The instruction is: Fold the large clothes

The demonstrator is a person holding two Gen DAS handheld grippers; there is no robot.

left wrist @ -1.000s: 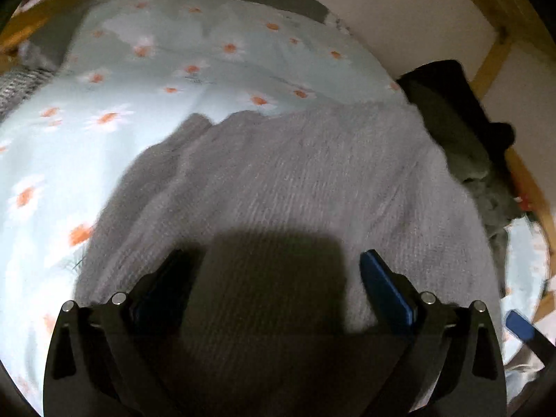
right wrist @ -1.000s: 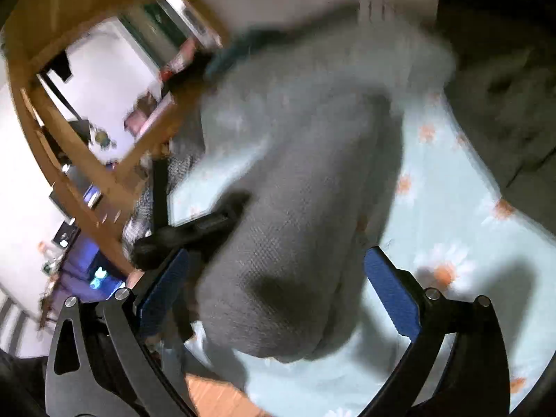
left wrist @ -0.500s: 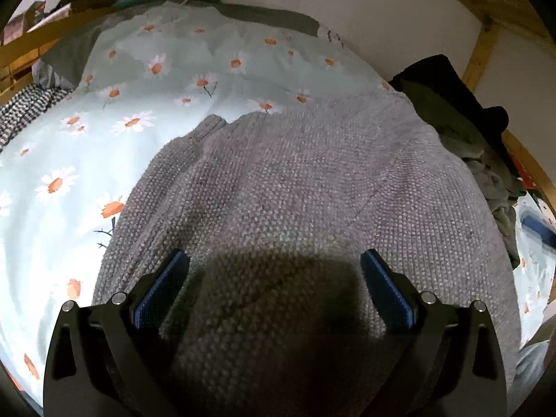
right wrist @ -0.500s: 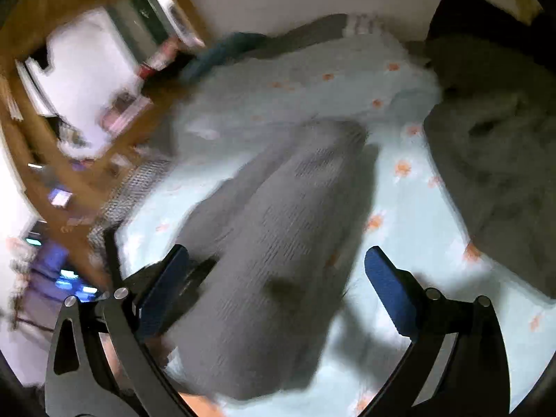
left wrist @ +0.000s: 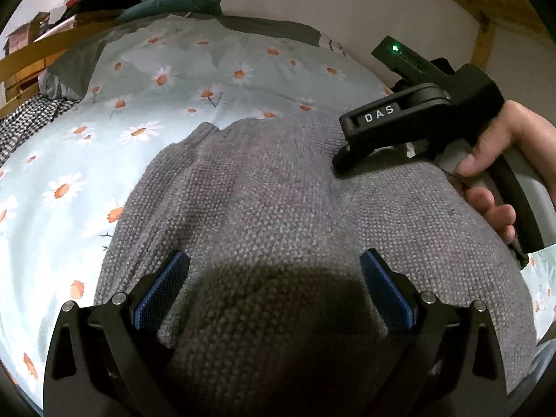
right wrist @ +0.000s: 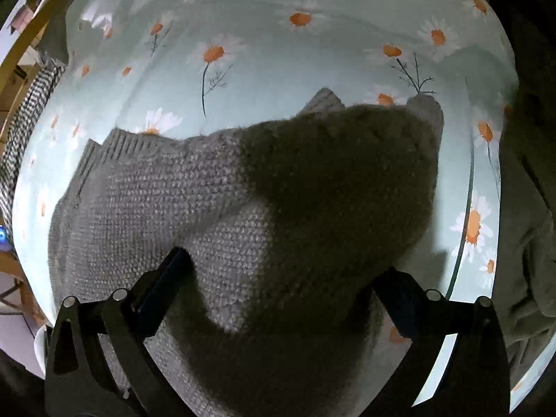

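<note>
Right gripper has swung down from carrying the sleeve and now sits over the grey knit sweater, which lies flat on the daisy duvet. Sweater's long axis looks to run away from the left gripper toward the ribbed hem at its far left edge. Both grippers hover close above the sweater body; the right one enters the left view over the sweater's upper right, held by a hand. Both sets of jaws are spread wide, gripping nothing. Right gripper is nearer the folded lump at the sweater's right edge, so the next fold likely starts there.
</note>
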